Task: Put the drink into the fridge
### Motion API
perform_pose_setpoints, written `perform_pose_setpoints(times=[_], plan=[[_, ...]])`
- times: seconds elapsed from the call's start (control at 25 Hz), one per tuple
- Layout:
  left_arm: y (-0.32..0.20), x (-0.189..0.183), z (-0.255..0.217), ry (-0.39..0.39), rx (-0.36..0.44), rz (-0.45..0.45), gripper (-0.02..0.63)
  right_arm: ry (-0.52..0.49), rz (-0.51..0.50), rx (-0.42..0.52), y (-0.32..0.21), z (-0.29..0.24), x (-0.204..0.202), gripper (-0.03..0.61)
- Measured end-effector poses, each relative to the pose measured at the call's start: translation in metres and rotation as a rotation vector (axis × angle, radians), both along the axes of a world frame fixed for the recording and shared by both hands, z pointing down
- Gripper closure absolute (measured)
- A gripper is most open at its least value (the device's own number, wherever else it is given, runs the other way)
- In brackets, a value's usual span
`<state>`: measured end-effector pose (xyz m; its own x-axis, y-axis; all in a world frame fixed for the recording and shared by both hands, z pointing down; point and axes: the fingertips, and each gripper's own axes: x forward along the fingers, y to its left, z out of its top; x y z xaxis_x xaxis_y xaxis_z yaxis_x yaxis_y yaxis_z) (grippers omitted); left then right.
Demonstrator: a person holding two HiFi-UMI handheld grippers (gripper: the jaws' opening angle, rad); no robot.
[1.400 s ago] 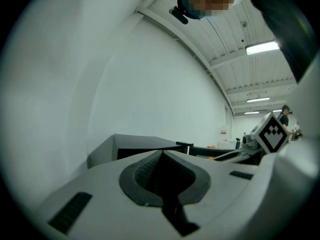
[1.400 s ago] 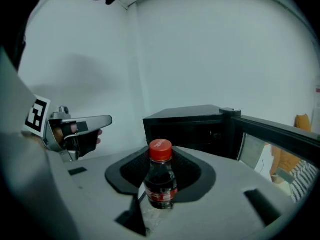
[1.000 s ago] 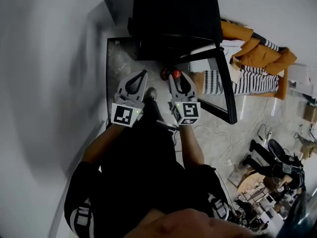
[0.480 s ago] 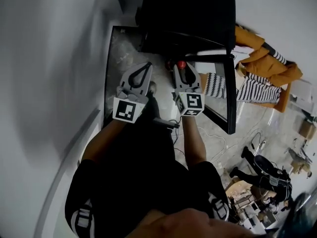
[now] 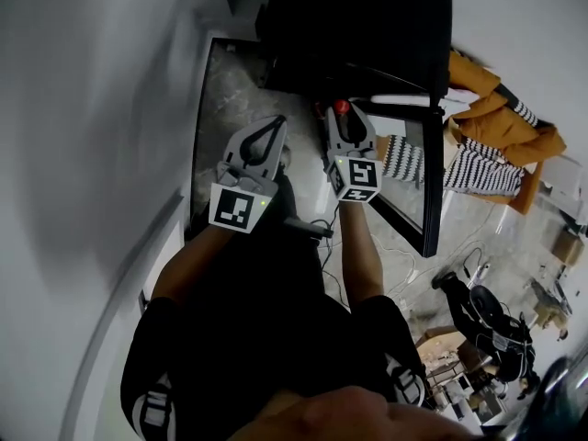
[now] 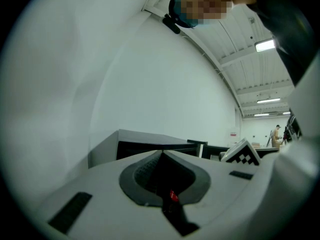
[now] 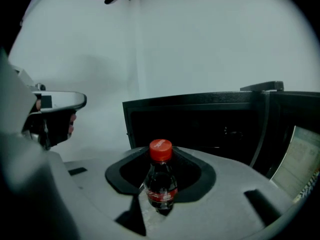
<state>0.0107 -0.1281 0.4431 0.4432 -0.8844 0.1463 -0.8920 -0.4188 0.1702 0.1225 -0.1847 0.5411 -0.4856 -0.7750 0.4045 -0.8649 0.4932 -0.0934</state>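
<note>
right gripper [image 7: 161, 170] is closed on the drink [image 7: 161, 183], a small dark bottle with a red cap, which is held upright between the jaws by its body. in the head view the cap is seen just at the front of the fridge [image 5: 360, 28], level with its open mouth. the left gripper [image 5: 274, 129] is held alongside, to the left and a little further back, with its jaws brought together on nothing.

as far as can be judged, the pick-up is done and the door [image 5: 428, 184] has been opened; the carry is nearly finished. the bottle is not yet inside: it has still to be passed over the front edge, set down on a shelf and released, and the door is presumably to be shut afterwards.

in the right gripper view the dark opening is seen straight ahead of the bottle, and nothing is seen in the way, though the inside is too dark for shelves to be made out. the opening is bounded by the left frame edge and, on the right, by the door standing out edge-on close beside the right gripper. little room is left on that side, so a straight push would be safest. more free space is offered on the left, toward the white wall [image 5: 92, 154].
</note>
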Motion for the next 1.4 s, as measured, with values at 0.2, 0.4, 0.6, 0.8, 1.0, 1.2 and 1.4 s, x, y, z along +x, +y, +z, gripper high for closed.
perform_pose_setpoints(times=[0.2, 0.4, 0.6, 0.8, 1.0, 1.2, 1.4], plan=[[-0.002, 0.003, 0.002, -0.019, 0.005, 0.010, 0.609, 0.003, -0.007, 0.000, -0.016, 0.016, -0.005, 0.454], [-0.005, 0.005, 0.010, -0.014, -0.021, 0.012, 0.609, 0.013, -0.003, -0.005, -0.036, 0.038, -0.007, 0.454], [-0.001, 0.005, 0.014, -0.020, -0.028, 0.018, 0.609, 0.008, 0.003, 0.014, -0.053, 0.050, -0.013, 0.454], [-0.001, 0.002, 0.013, -0.001, -0.035, 0.001, 0.609, 0.032, 0.003, 0.019, -0.069, 0.065, -0.017, 0.454], [0.001, 0.002, 0.014, -0.031, -0.012, 0.017, 0.609, 0.052, 0.006, 0.006, -0.081, 0.082, -0.017, 0.454], [0.002, 0.002, 0.018, -0.033, -0.030, 0.019, 0.609, 0.047, 0.006, 0.012, -0.090, 0.096, -0.020, 0.454], [0.003, 0.002, 0.023, -0.031, -0.041, 0.009, 0.609, 0.054, 0.005, -0.009, -0.096, 0.114, -0.021, 0.454]])
